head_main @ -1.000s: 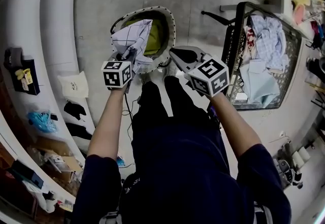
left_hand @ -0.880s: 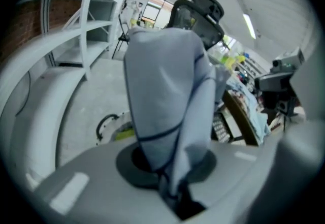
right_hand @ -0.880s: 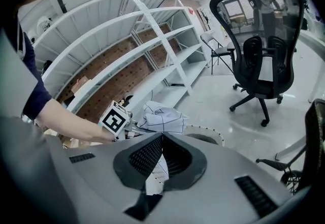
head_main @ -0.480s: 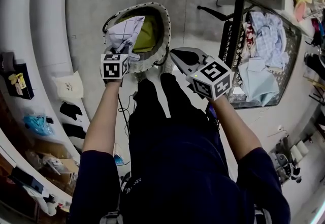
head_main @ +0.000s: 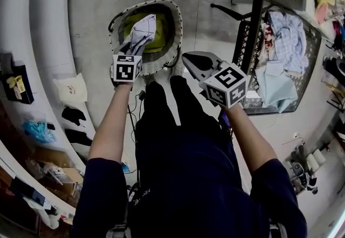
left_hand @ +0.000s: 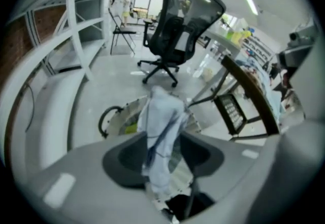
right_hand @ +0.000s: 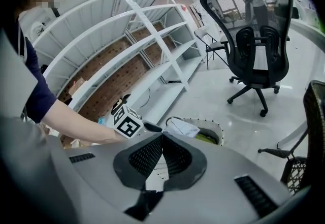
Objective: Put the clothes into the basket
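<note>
My left gripper (left_hand: pixel 163 141) points steeply down over the round white-rimmed basket (head_main: pixel 180 29) on the grey floor (head_main: pixel 97 10). Its jaws have just been opening and now stand wide apart. The pale checked shirt (head_main: pixel 141 31) is between them as a loose, upright bundle - in the left gripper view it fills the gap without being squeezed, closer to the pad on that view's left, though I cannot tell whether it touches that pad. In the head view the shirt sits inside the basket's opening, resting on a yellow-green garment (head_main: pixel 159 42) already in there, with its near end running back toward my marker cube (head_main: pixel 126 68).

My right gripper (right_hand: pixel 161 139) hangs beside the basket, just off its near right edge, angled down. Its 2 jaws are together at the tips with nothing caught between them; through the slit below the tips only the basket's pale side shows.

To my right stands a dark wire cart (head_main: pixel 245 42), well apart from the basket, holding more clothes - a light blue piece (head_main: pixel 275 88) and a checked one (head_main: pixel 285 32) among them. A black office chair (left_hand: pixel 185 20) stands on the floor beyond the basket, and white shelving (right_hand: pixel 152 30) runs along the far side of it.
</note>
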{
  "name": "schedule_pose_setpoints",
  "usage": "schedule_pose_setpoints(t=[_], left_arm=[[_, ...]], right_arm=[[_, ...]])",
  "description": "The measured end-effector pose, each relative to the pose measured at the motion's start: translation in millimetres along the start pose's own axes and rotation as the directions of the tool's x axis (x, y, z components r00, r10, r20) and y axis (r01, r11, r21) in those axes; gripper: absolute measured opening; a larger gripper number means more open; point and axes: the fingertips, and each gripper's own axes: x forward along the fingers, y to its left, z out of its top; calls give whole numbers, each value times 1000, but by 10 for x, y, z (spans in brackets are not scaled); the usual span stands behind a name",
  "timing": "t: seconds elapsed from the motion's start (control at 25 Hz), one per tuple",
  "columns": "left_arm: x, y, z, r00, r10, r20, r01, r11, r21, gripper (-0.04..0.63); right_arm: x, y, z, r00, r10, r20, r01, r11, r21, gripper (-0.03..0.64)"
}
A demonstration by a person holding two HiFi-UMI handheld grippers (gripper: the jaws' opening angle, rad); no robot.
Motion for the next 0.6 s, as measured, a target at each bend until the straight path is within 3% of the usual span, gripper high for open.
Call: schedule_pose_setpoints(t=[0.16, 0.6], left_arm=[[-134, -107, 106, 998, -35, 55, 36, 999, -7, 196], [-704, -100, 210, 985, -40, 170, 54, 996, -75, 195]], right_arm=[[42, 51, 42, 1000, 14, 10, -14, 1000, 3, 8], [80, 324, 234, 999, 40, 36, -39, 999, -29, 8]])
